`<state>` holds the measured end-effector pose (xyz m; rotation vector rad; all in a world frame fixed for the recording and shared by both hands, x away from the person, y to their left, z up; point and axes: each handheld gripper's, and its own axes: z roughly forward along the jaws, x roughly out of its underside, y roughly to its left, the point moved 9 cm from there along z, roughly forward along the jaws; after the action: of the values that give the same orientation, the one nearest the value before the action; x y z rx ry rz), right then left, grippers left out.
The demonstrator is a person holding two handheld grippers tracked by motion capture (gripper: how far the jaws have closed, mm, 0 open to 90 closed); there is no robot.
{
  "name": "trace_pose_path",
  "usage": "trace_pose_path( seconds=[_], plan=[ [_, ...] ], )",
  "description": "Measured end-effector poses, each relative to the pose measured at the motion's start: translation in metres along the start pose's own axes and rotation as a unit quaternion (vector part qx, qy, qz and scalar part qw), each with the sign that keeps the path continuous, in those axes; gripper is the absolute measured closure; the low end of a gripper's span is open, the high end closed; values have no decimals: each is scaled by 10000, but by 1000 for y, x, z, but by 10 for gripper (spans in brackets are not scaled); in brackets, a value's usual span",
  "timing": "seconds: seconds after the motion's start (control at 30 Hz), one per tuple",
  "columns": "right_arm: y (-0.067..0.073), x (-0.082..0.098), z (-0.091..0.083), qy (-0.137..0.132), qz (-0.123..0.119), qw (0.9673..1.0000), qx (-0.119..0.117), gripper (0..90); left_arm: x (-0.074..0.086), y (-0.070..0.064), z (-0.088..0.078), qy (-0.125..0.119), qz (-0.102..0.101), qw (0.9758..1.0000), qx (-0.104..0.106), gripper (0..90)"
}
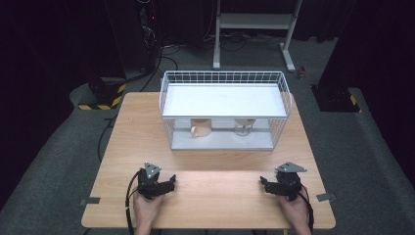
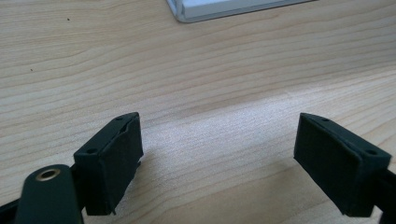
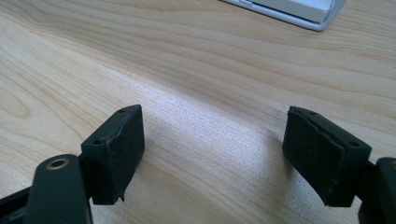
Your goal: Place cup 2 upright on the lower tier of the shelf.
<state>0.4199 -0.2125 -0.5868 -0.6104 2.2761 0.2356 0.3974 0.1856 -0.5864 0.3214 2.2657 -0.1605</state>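
A wooden tabletop [image 1: 210,188] carries a white wire rack [image 1: 224,108] at its far middle. On the rack's lower shelf, under its white upper shelf, stand a tan cup [image 1: 200,128] and a clear glass [image 1: 243,126]. At the near edge rest the left claw [image 1: 169,184] and right claw [image 1: 265,184], well apart, both with jaws spread wide and empty. Bare wood lies between them and the rack.
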Motion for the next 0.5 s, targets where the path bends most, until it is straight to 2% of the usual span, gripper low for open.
trace_pose_path(
  seconds=[0.1, 0.5],
  plan=[
    [0, 0, 0, 3, 9, 10000, -2, 208, 2, -2, 3, 170, 122, 9997, -86, 146],
    [0, 0, 0, 3, 8, 10000, -2, 208, 2, -1, 4, 177, 55, 9998, -41, 145]
  ],
)
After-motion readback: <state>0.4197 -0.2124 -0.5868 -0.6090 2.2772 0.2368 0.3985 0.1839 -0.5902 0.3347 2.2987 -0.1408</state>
